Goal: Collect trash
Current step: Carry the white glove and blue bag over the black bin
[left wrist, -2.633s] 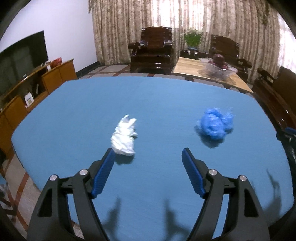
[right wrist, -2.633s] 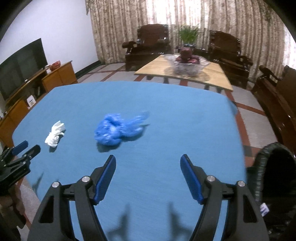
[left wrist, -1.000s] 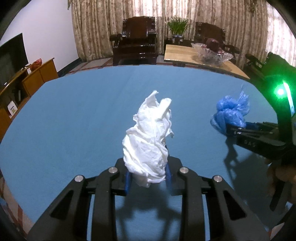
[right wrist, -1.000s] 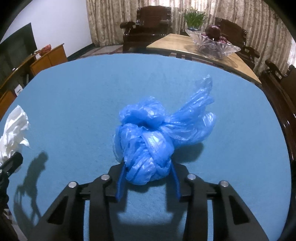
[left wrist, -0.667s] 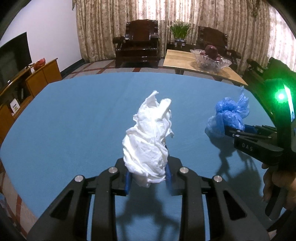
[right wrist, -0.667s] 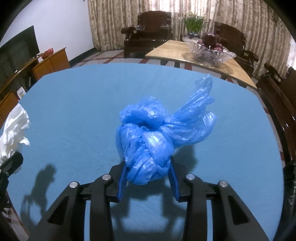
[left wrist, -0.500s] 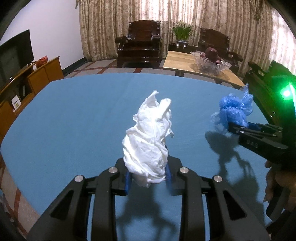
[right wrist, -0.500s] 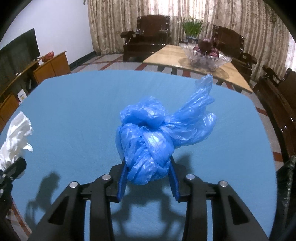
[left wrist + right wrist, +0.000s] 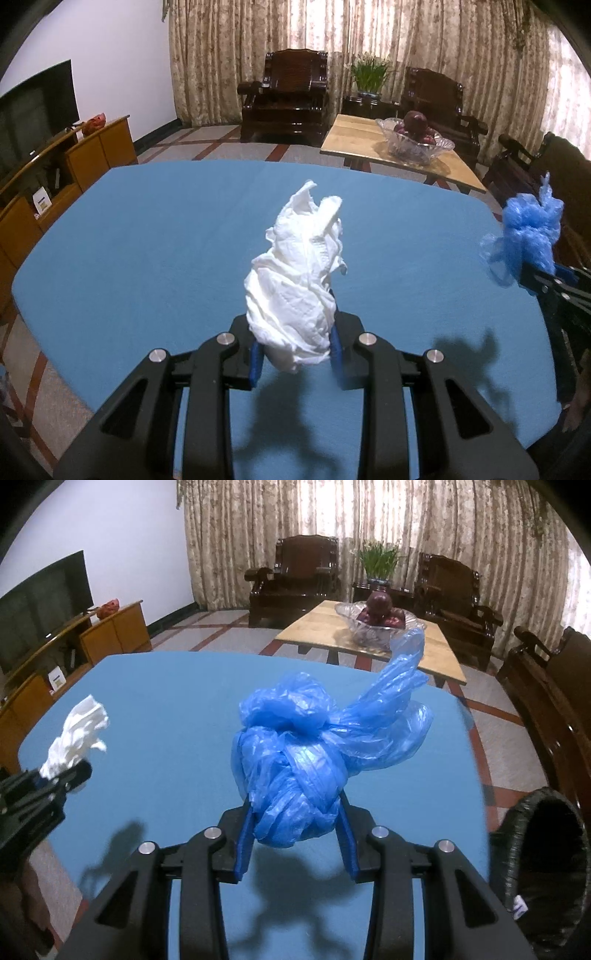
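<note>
My left gripper (image 9: pixel 294 350) is shut on a crumpled white tissue (image 9: pixel 295 280) and holds it up above the blue table (image 9: pixel 147 240). A knotted blue plastic bag (image 9: pixel 295 760) sits clamped in my right gripper (image 9: pixel 295 830), also lifted off the table. In the left wrist view the blue plastic bag (image 9: pixel 524 236) and the right gripper (image 9: pixel 532 275) show at the right edge. The right wrist view shows the white tissue (image 9: pixel 75 734) and the left gripper (image 9: pixel 55 781) at the far left.
A black-lined trash bin (image 9: pixel 543 867) stands off the table's right edge. Beyond the table are a wooden coffee table (image 9: pixel 369 642) with a glass fruit bowl (image 9: pixel 380 624), dark armchairs (image 9: pixel 291 99), and a TV cabinet (image 9: pixel 74 158) at the left.
Both grippers have risen off the table with their loads, so the table looks lower. The right gripper has swung right, bringing the trash bin into its view.
</note>
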Demonstrator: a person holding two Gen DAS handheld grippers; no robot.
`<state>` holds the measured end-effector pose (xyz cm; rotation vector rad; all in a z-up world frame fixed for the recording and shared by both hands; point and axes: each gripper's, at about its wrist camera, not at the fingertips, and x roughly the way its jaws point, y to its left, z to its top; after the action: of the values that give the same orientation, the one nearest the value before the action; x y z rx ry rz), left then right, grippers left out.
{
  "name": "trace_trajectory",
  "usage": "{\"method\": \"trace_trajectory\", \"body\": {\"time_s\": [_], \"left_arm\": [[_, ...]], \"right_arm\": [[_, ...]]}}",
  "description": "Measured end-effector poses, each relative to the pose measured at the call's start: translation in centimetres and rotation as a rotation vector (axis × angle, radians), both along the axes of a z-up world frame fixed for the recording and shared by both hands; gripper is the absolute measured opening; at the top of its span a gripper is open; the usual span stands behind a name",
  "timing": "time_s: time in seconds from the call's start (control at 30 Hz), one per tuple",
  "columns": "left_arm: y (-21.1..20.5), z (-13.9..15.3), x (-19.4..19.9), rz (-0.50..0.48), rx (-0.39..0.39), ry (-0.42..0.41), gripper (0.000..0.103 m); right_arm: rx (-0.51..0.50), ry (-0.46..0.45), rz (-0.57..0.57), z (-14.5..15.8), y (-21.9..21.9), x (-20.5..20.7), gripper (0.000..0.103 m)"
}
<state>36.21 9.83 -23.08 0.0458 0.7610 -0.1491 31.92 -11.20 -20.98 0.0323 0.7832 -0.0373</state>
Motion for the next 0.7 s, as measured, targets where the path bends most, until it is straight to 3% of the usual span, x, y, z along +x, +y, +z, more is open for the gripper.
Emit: {"method": "trace_trajectory", "body": {"time_s": [0.3, 0.7], "left_arm": [[-4.1, 3.4, -3.7, -0.005, 0.019, -0.036, 0.027], [-13.2, 5.8, -9.4, -0.108, -0.005, -0.05, 0.027]], "right_arm": [[0.004, -0.022, 0.001, 2.8, -3.8, -4.6, 0.039], [-0.033, -0.049, -0.071, 5.2, -12.0, -10.8, 0.039]]}}
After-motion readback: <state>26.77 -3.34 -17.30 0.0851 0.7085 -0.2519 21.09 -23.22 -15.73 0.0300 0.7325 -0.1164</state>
